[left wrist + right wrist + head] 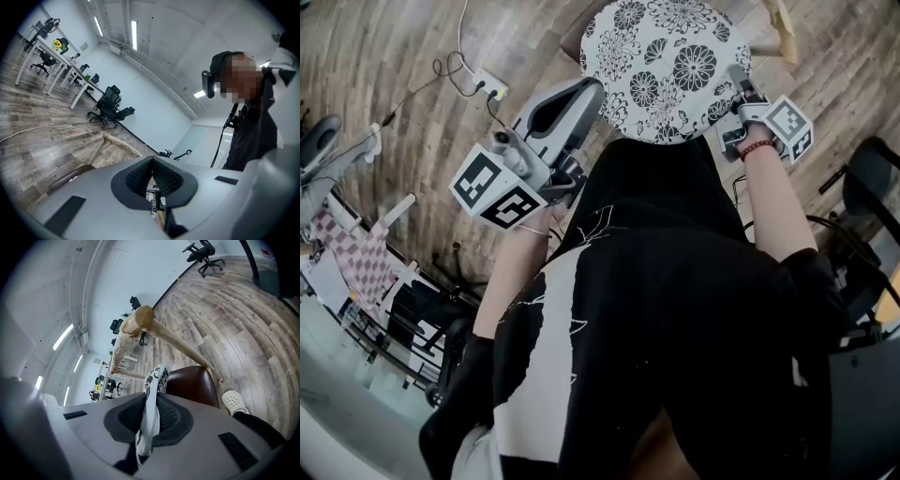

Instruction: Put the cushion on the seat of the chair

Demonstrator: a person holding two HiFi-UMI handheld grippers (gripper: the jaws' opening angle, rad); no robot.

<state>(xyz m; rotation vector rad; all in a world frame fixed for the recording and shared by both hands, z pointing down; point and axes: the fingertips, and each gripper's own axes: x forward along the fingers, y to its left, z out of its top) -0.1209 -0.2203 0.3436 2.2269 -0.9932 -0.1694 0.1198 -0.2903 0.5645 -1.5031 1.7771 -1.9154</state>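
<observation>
grey-brown wood-plank floor (243, 310), pale walls (154, 110), long ceiling strip lights (133, 33), white desks (56, 54), black office chairs (108, 104) alongside.

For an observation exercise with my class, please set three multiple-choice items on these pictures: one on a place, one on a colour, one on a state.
1. In the head view, where on the cushion does the right gripper hold it?
A. its right edge
B. its middle
C. its left edge

2. What colour is the chair seat in the right gripper view?
A. white
B. brown
C. green

3. How do the right gripper's jaws stand?
A. wide apart, empty
B. together, empty
C. closed on the cushion's rim

Answers:
1 A, the gripper sits at the patterned disc's right rim.
2 B, glossy brown shows beyond the jaws.
3 C, the printed fabric is pinched between them.
</observation>
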